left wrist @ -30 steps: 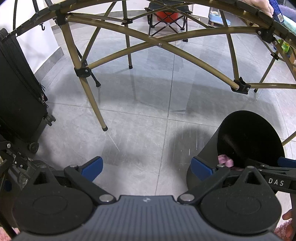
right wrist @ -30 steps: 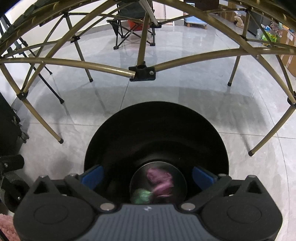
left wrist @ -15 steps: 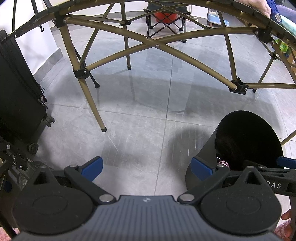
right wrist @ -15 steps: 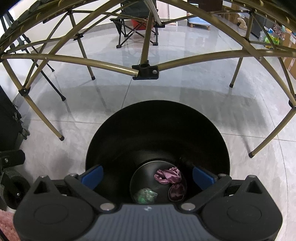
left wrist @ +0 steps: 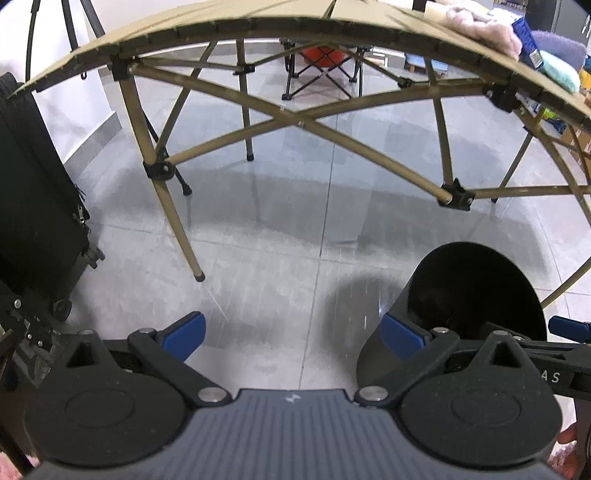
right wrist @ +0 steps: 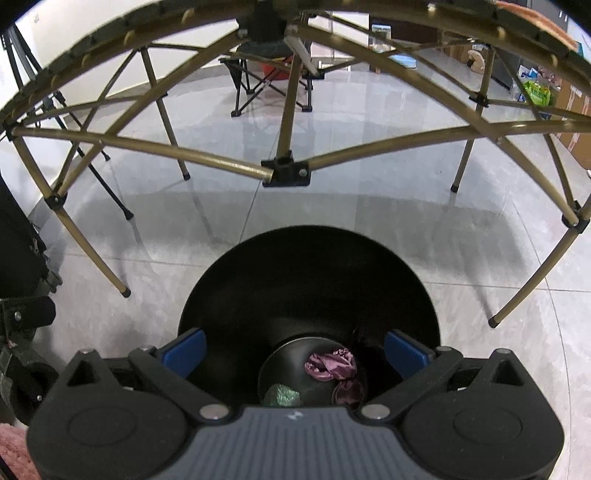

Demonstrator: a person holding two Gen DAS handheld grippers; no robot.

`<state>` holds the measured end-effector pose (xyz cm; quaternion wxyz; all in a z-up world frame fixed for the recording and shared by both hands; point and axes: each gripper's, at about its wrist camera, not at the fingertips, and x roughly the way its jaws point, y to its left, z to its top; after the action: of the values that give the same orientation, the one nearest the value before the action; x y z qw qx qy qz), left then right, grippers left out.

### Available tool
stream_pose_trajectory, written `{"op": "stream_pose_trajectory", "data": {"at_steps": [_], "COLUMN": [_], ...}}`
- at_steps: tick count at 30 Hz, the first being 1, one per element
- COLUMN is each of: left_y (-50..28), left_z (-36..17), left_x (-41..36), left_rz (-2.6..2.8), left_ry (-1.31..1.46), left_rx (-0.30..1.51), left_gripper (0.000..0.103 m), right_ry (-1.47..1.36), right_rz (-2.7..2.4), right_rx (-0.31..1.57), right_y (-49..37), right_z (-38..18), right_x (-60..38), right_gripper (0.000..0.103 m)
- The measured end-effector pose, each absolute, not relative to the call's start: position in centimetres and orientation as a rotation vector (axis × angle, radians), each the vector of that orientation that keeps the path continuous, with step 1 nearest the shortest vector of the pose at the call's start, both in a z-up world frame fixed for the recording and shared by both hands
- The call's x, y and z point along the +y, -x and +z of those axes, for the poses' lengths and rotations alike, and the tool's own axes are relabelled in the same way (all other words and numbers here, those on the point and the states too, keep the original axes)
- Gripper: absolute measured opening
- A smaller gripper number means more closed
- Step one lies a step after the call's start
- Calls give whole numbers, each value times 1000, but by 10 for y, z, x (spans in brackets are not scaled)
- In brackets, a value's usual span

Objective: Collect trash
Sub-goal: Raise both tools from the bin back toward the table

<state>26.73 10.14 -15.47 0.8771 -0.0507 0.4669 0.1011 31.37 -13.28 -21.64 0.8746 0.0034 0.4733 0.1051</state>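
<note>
Currently, left to right. Black suitcase (left wrist: pixel 35 206) upright at far left on the grey tile floor (left wrist: pixel 280 236), wheels down. Next over, folding table (left wrist: pixel 258 33) with tan slatted top and crossed tan legs, spanning most of both views; one foot planted on the tile just right of the suitcase. Folding chair (left wrist: pixel 325 70) well behind the table, something red on or behind its seat, cannot tell which. On the tabletop at upper right: pinkish fluffy item (left wrist: pixel 480 22), blue carton (left wrist: pixel 524 40) touching it, pale green fluffy item (left wrist: pixel 557 70) just beside the carton.

Left gripper (left wrist: pixel 291 332) over bare tile, spread wide, nothing between the blue pads (left wrist: pixel 184 330). Black bin (left wrist: pixel 476 291) on the floor just right of it, right pad overlapping the bin wall in view; contact cannot be told. Right gripper's blue tip (left wrist: pixel 567 326) visible at the bin's far rim from this view.

Right wrist view: right gripper (right wrist: pixel 295 349) directly over the bin (right wrist: pixel 306 280) mouth, spread wide, empty, both pads (right wrist: pixel 404 352) inside the rim outline. Trash at the bin bottom: crumpled green wrapper (right wrist: pixel 281 395) on the left, crumpled purple wrapper (right wrist: pixel 332 365) to its right, apart from the green one. Second darker purple piece (right wrist: pixel 349 391) just below the purple wrapper; separate or joined, cannot tell. Bit of a hand (left wrist: pixel 569 437) at the lower right edge of the left view.
</note>
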Motion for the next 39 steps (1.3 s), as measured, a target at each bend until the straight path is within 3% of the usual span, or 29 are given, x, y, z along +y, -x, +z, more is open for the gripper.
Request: {"op": "stream_pose_trajectory", "data": {"at_steps": [23,39], "left_y": [-267,-328], "left_z": [-62,-14], "left_x": [63,45], "left_rz": [166,164], "left_ry": [69,47], "left_rx": [665,539], "left_gripper": [103,103], "right_ry": [-121,-214], "right_rz": [252,331], "right_rx": [556,401], "right_y": [-284,-362], "right_z": [-98,-37], "right_x": [-189,-208], "right_gripper": [103,103]}}
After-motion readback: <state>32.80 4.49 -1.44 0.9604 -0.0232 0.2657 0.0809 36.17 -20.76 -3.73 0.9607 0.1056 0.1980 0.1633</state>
